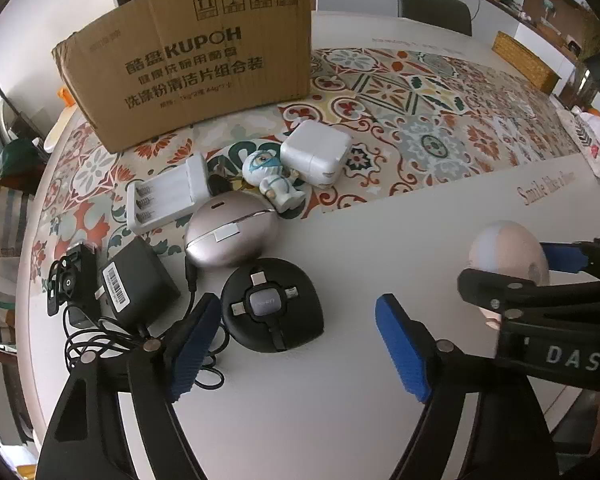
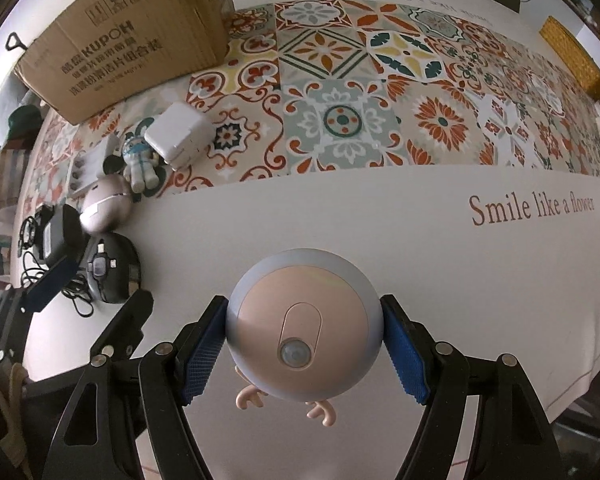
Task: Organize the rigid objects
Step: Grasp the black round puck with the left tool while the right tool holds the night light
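The right gripper [image 2: 304,344] was closed on a round pink lamp [image 2: 303,325] — both blue pads pressed its grey rim, and two small pink feet hung below it, over the plain white part of the tablecloth [image 2: 440,280]. The left gripper [image 1: 296,344] stood wide open and held nothing, near a black round cable hub [image 1: 273,305]. Beside the hub lay a black adapter [image 1: 134,280] with its tangled cord, and behind it a silver oval case [image 1: 231,235], a white battery charger [image 1: 168,196], a little astronaut figure [image 1: 274,182] and a white cube charger [image 1: 315,153]. A cardboard box [image 1: 192,56] stood further back on the patterned cloth.
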A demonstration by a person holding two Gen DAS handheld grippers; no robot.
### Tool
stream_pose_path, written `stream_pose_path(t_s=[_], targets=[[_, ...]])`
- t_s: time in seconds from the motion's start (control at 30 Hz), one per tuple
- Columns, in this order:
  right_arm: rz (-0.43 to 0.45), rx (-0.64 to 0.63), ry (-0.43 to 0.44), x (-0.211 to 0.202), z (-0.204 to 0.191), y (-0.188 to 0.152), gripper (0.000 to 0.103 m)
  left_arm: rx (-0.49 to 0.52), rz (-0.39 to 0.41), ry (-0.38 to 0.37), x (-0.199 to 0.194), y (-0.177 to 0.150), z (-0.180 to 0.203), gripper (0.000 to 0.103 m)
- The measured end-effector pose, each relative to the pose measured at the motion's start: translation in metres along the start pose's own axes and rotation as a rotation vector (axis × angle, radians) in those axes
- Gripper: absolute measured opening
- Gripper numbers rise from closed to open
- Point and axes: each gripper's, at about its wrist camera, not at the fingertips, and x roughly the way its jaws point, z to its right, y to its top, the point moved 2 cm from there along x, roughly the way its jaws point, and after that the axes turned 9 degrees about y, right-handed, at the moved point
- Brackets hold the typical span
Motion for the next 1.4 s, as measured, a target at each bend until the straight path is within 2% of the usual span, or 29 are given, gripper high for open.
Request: stream_pose_path(t_s=[0.2,0.5,0.73,0.83,1.17,1.4], targets=[[-0.002,0.006,-0.004,0.002,-0.001,0.002,0.074,-0.033,0.002,0.009,0.008,0.000,-0.008,0.076],[-0.005,0.003,-0.004,0.009,-0.007,0.006,0.074,-0.038,-0.036,-0.005,0.025,0.001,-0.006,0.071],[-0.007,0.005,-0.005,0.017,-0.012,0.006,0.074,-0.048,-0.025,-0.001,0.030,-0.002,-0.010,0.056],[-0.013,0.008,-0.016,0.018,-0.011,0.004,0.074,-0.051,-0.019,-0.021,0.030,-0.002,-0.012,0.056],[0.022,0.003,-0.015,0.000,-0.014,0.004,0.074,-0.077,0.048,-0.040,-0.005,0.003,-0.023,0.056],[0.089,-0.016,0.006,-0.030,-0.023,0.017,0.074,-0.103,0.104,-0.020,-0.032,0.016,-0.041,0.056]])
